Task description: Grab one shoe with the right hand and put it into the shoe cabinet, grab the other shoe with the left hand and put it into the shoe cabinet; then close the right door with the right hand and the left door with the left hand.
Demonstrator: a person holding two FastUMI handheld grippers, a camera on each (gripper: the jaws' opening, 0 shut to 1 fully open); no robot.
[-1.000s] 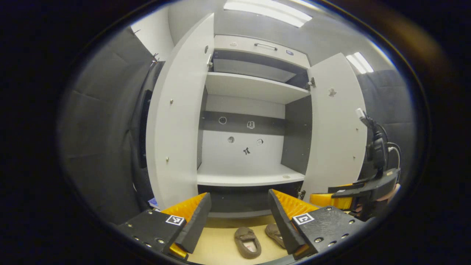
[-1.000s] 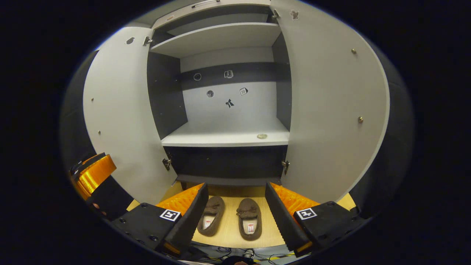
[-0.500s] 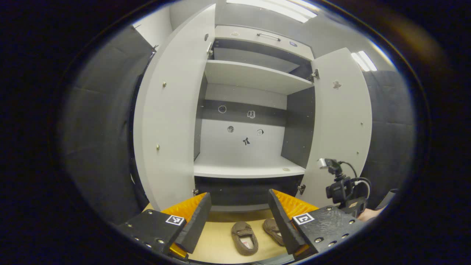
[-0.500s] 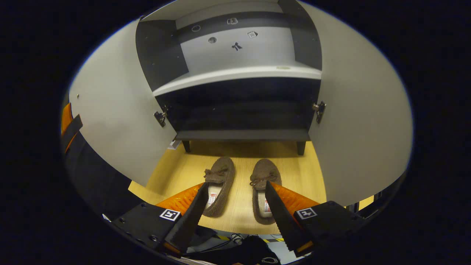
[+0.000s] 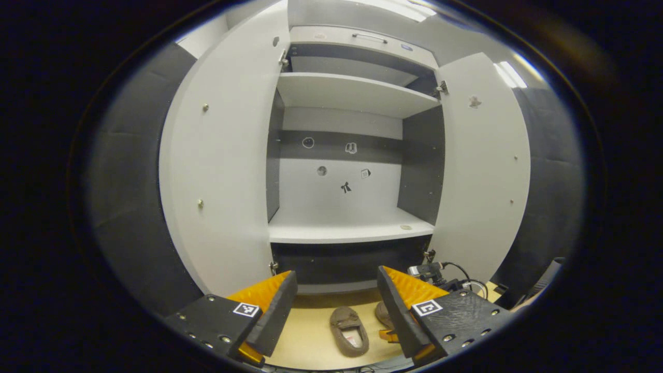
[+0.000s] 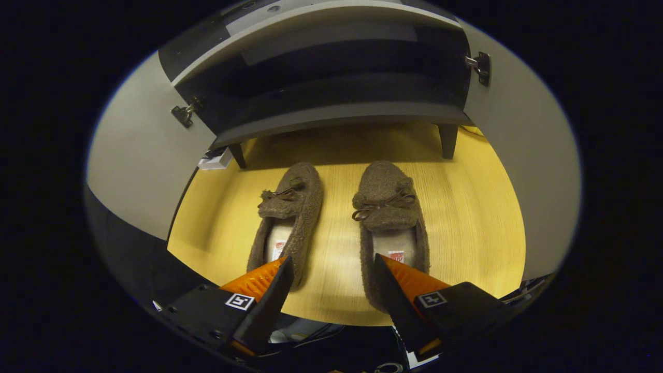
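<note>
Right tool [image 6: 331, 290] spread wide, gripping nothing, poised low above two brown slippers side by side on the yellow wooden floor, toes toward the cabinet [image 6: 331, 103]. Left slipper [image 6: 287, 217] and right slipper [image 6: 386, 223] near each other, apart. One finger [image 6: 399, 295] over the heel of the right slipper; contact impossible to tell.

Left tool [image 5: 336, 305] likewise spread, holding nothing, facing the open cabinet. Left door [image 5: 222, 166] and right door [image 5: 484, 171] swung wide. Middle shelf [image 5: 347, 230] bare but for a small round spot near its right front edge. Slippers below between the fingers, right tool's camera and cables [image 5: 440, 274] just beyond.
</note>
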